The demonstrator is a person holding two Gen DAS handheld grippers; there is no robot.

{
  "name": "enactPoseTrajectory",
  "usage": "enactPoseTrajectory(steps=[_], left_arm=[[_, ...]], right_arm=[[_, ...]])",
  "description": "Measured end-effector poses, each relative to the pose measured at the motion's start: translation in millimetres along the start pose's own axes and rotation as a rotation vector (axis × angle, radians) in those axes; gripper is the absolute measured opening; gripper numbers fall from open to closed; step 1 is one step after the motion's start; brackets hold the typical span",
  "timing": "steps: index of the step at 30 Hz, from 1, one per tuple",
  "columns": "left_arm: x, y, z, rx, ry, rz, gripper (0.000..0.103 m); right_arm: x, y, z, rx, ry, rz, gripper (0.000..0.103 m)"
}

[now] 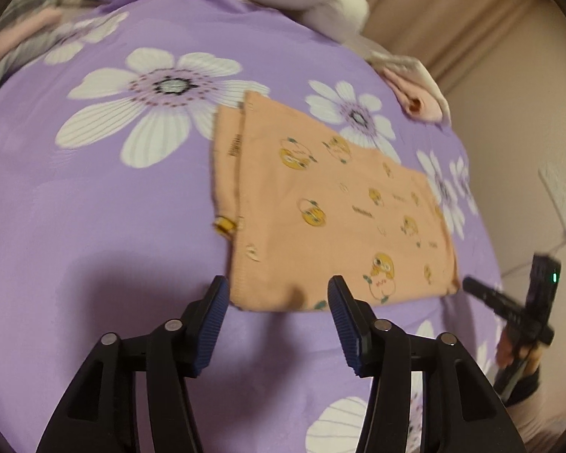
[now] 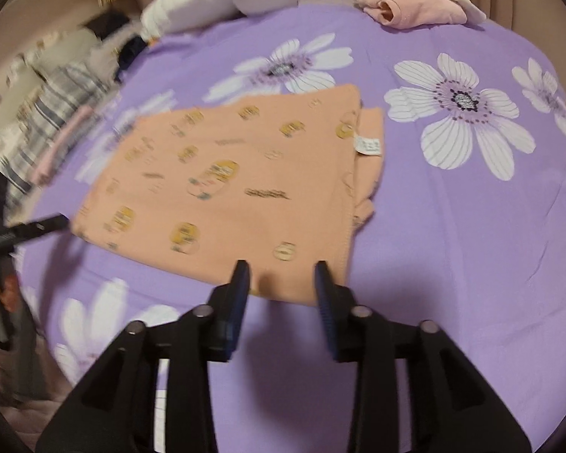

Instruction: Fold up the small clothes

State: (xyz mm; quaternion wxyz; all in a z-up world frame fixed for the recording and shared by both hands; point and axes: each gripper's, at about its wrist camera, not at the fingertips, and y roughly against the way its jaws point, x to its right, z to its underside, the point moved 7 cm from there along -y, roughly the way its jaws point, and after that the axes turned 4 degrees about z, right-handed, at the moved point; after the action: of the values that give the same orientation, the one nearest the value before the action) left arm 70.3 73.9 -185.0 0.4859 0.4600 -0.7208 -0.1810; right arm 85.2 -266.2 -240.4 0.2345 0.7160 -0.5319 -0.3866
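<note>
Left wrist view is showing the peach cartoon-print cotton garment (image 1: 328, 204) lying part-folded on the purple flowered bedsheet (image 1: 94, 226), needing further folds; both the left claw (image 1: 277, 290) and right claw (image 2: 281, 275) are hovering half-open, empty.

We find no text that can be read with certainty. The peach garment (image 2: 222, 188) carries short dark printed words among its yellow cartoon motifs, but motion blur leaves them illegible in both wrist views. A small white tag (image 2: 369, 146) at its folded edge bears faint marks too small to make out. A dark line of print runs along its hem band (image 1: 234, 146), likewise unreadable.
</note>
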Motion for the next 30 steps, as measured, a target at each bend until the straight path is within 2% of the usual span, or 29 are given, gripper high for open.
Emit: enactPoseTrajectory(steps=[3,9,11,15,22,30], left_arm=[[-11,-4,-2,-0.003,0.102,0.062,0.056],[-20,-16,-4,-0.022,0.213,0.146,0.056],[-23,-22,-6,-0.025,0.26,0.189,0.062],[-28,-30,-14,-0.013,0.327,0.24,0.063],[-27,-40,-28,-0.009,0.324,0.236,0.063],[-26,-47,-34,-0.02,0.256,0.172,0.063]], right_arm=[[-9,3,-3,0.012,-0.041,-0.061,0.045],[-29,0,-6,0.017,-0.094,-0.157,0.049],[-32,-3,-6,0.01,-0.093,-0.166,0.049],[-41,-9,-6,-0.003,-0.08,-0.178,0.049],[-45,-14,-11,-0.007,-0.069,-0.19,0.049],[-51,-22,-15,-0.015,-0.07,-0.205,0.049]])
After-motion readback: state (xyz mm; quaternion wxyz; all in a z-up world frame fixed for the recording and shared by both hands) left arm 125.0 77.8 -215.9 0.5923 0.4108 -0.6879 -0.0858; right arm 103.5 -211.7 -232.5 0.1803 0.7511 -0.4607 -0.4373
